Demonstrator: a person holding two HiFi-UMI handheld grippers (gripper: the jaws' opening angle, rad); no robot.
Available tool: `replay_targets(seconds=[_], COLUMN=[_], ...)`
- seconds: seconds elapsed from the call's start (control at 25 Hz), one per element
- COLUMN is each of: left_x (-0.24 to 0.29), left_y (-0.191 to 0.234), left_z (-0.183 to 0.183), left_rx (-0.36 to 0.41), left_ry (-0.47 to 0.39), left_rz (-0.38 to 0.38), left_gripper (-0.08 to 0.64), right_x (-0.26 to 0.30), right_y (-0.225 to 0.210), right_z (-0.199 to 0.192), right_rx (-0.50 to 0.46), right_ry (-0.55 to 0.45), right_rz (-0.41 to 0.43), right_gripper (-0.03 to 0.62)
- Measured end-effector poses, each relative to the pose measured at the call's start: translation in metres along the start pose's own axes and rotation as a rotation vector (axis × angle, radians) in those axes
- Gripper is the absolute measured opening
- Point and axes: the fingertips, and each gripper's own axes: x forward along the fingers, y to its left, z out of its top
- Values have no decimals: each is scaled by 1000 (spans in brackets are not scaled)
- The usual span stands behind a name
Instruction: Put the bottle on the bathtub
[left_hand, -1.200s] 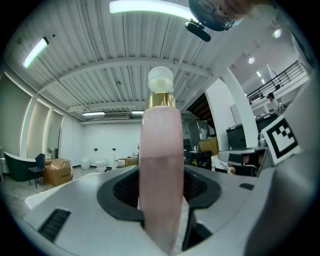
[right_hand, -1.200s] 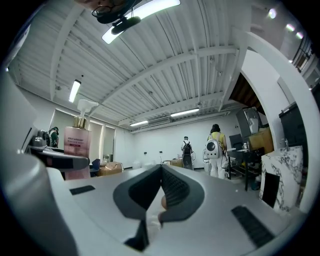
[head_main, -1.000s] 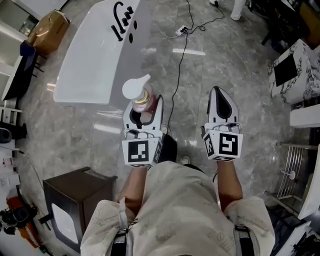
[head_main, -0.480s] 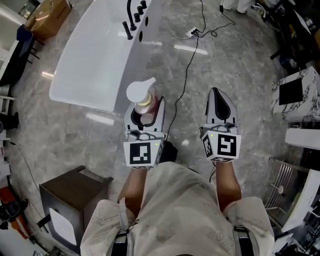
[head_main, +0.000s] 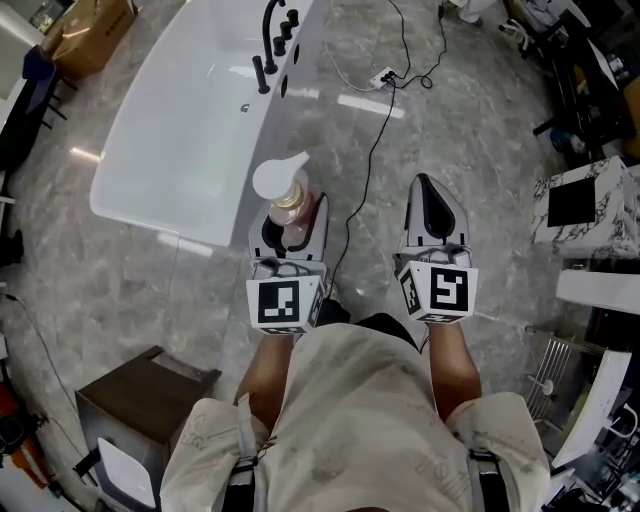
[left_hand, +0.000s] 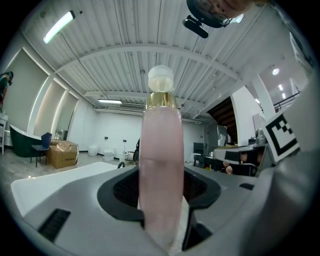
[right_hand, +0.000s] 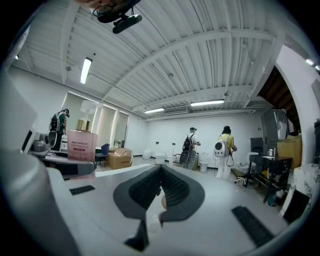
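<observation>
A pink pump bottle (head_main: 287, 203) with a white pump head and gold collar stands upright between the jaws of my left gripper (head_main: 290, 225), which is shut on it. In the left gripper view the bottle (left_hand: 161, 165) fills the centre, pinched between the dark pads. The white bathtub (head_main: 190, 120) with black taps (head_main: 277, 35) lies on the floor ahead and to the left. My right gripper (head_main: 432, 210) is held beside the left one, jaws closed together with nothing in them (right_hand: 160, 192). The bottle (right_hand: 82, 142) shows at the left of the right gripper view.
A black cable (head_main: 372, 150) runs across the grey marble floor to a power strip (head_main: 383, 76). A dark wooden cabinet (head_main: 140, 400) stands at lower left, a cardboard box (head_main: 80, 25) at upper left, marble-patterned furniture (head_main: 580, 205) at right. Two persons with backpacks (right_hand: 226, 150) stand far off.
The view has shifted toward the bathtub, which now sits closer and more central. Both grippers keep their pose, the left still holding the bottle.
</observation>
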Motion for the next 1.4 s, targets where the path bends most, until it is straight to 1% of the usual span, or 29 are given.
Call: replay_targets(seconds=[0.24,0.36,0.52,0.76,0.84,0.96,1.28,1.4], left_x=[7,9,17,43,58,88,167,193], left_y=[24,38,57,84,90,89,71,66], left_z=[17,20,20,26,28,31,43,43], left_rx=[-2,7,25,47,53,59,87,69], left_ry=[-34,-39,-36,-26,-17,-7,19,20], left_rz=[35,67,129,241,269,298,341,359], left_gripper=[222,222,222,222,222,222,222,222], right_x=[28,45,73,133,153,181,250,270], right_y=[18,33,46,51,45,24,-41,-61], right_z=[19,19,12,13,15,14,6,1], right_rx=[-16,-15,-1,37,52,74,139,158], right_ry=[-30,-38,-36,-45,-50,-47,-32,-30], right_rz=[51,94,165,268,291,309,328,349], right_gripper=[-11,-11,-11,-11,-11,-11,-11,-11])
